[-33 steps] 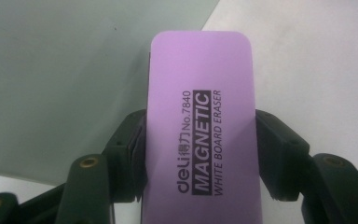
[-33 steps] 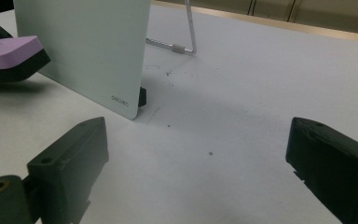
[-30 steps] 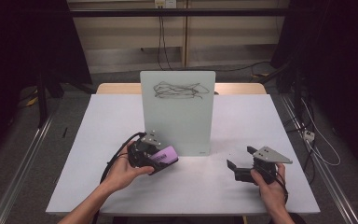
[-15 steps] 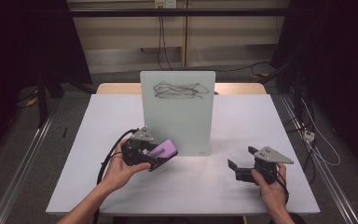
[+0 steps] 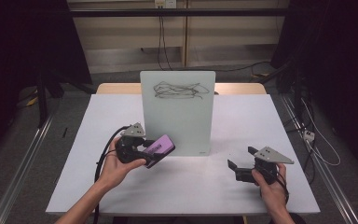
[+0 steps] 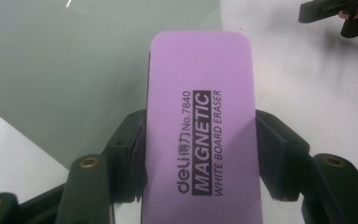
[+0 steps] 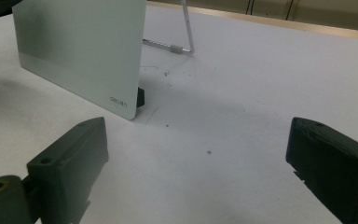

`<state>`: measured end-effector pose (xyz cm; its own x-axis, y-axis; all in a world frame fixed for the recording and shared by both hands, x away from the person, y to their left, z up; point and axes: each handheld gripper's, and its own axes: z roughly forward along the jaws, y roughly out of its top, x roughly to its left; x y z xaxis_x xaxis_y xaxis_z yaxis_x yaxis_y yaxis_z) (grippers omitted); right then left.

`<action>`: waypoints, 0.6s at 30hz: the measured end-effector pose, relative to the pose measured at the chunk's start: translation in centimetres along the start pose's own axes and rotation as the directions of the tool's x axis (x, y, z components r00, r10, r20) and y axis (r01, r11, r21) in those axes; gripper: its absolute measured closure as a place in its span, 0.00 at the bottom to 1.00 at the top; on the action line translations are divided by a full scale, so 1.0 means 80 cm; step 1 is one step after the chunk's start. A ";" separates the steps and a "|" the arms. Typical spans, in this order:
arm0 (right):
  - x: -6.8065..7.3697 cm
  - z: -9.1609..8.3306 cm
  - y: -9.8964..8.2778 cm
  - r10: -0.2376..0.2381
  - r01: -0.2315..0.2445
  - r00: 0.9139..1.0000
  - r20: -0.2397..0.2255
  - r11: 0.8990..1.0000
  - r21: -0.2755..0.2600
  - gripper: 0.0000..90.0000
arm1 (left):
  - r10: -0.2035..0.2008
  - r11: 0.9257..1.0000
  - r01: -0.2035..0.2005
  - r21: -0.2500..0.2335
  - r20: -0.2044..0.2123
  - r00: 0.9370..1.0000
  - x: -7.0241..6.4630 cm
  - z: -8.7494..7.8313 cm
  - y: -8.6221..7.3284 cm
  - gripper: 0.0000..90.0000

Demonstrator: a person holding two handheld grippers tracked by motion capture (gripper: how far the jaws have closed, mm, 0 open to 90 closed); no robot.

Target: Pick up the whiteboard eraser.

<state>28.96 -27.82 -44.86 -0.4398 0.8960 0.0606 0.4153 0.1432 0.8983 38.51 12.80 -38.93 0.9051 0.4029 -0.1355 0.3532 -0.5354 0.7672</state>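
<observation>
Work in hand: wiping the dark scribble (image 5: 178,89) off the upright pale-green glass whiteboard (image 5: 177,121), judging by what is held.
Held thing: flat purple rectangular magnetic whiteboard eraser (image 6: 205,135), clamped across its width between both jaws of the left gripper (image 5: 145,150).
Eraser's long axis: runs out along the jaws, its free end toward the board's lower left part.
Eraser's place: just off the table (image 5: 121,196), in front of the board's lower left corner, near the glass; whether it touches is hard to judge from above.
Key relation: the scribble sits near the board's top edge, up and to the right of the eraser, so the coming move probably has to climb the glass.
Nearer hand: the left, close to the board.
Right gripper (image 5: 242,165): jaws spread wide, nothing between them, low over the table's front right part, well apart from the board's right edge.
</observation>
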 end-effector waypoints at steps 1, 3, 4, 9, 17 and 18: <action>0.000 0.000 0.000 -0.001 0.001 1.000 -0.001 1.000 0.001 0.06 | -0.001 1.000 0.001 -0.005 -0.003 1.000 0.000 -0.001 0.000 0.45; 0.000 0.001 0.000 -0.004 0.004 1.000 -0.003 1.000 0.001 0.06 | -0.003 1.000 0.003 -0.012 -0.002 1.000 0.000 -0.003 0.001 0.46; 0.000 0.001 0.000 -0.004 0.004 1.000 -0.003 1.000 0.001 0.06 | -0.002 1.000 0.002 -0.015 -0.005 1.000 0.001 -0.004 0.001 0.46; 0.000 0.001 0.000 0.005 -0.005 1.000 0.001 1.000 0.001 0.06 | -0.005 1.000 0.005 -0.021 0.004 1.000 0.001 -0.007 0.001 0.45; 0.001 -0.002 -0.001 -0.004 0.004 1.000 0.000 1.000 0.003 0.06 | 0.015 0.997 -0.015 -0.075 -0.006 1.000 0.001 -0.024 0.015 0.45; 0.001 -0.002 -0.001 -0.004 0.004 1.000 0.000 1.000 0.003 0.06 | 0.016 0.996 -0.017 -0.082 -0.005 1.000 0.001 -0.026 0.017 0.45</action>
<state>28.80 -27.85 -44.85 -0.4417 0.8953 0.0570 0.4160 0.1481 0.8972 38.56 13.67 -36.57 0.9094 0.3982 -0.1197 0.3175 -0.4791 0.8183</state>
